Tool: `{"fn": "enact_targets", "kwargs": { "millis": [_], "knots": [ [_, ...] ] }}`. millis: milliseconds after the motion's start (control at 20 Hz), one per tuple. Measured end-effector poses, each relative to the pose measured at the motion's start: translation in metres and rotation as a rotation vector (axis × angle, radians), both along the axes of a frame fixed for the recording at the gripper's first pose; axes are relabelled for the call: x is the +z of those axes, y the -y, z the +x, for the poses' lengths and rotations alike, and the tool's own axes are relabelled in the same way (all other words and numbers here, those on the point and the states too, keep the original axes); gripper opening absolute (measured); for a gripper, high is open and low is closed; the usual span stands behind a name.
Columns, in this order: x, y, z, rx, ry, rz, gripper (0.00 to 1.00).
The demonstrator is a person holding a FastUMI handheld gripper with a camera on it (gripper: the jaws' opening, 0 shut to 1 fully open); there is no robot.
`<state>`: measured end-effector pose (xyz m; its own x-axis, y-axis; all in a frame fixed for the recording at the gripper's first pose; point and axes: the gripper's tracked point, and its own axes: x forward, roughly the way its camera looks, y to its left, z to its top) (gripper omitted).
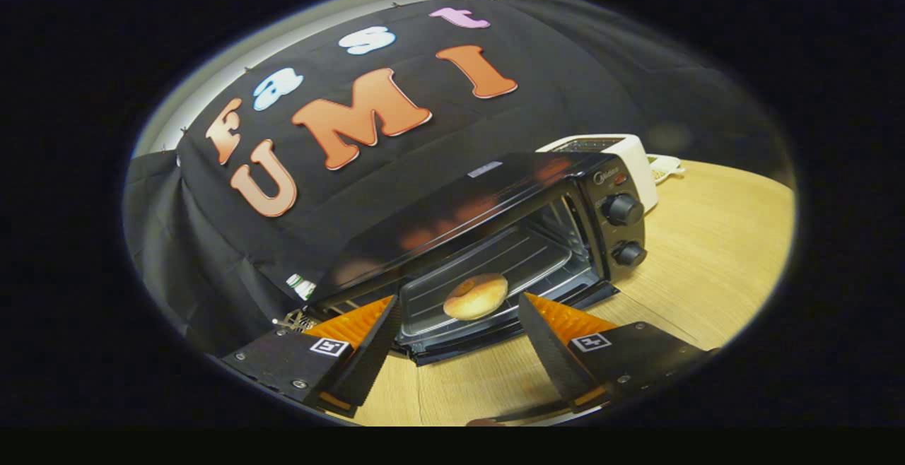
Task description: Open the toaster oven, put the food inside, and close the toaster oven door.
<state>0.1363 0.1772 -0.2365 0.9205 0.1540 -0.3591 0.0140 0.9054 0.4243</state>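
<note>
Gaping wide with nothing between its 2 fingers, the gripper [459, 341] hangs tilted just in front of the toaster oven [495, 232], whose door [452, 341] lies folded down toward it. Straight ahead, beyond the fingertips and centred in the gap, the bun [476, 296] rests on the wire rack [509, 267] inside the cavity (so the food step looks done). Closing likely turns on the door's front edge, which runs crosswise between the fingers and just below them on the wooden table [707, 260].
</note>
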Motion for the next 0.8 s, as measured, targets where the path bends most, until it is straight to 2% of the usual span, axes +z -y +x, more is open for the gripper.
{"fn": "enact_targets", "kwargs": {
  "millis": [350,800],
  "knots": [
    [0.002,0.027,-0.067,0.013,0.031,-0.212,0.98],
    [-0.048,0.032,-0.124,0.090,-0.035,-0.397,0.98]
  ]
}}
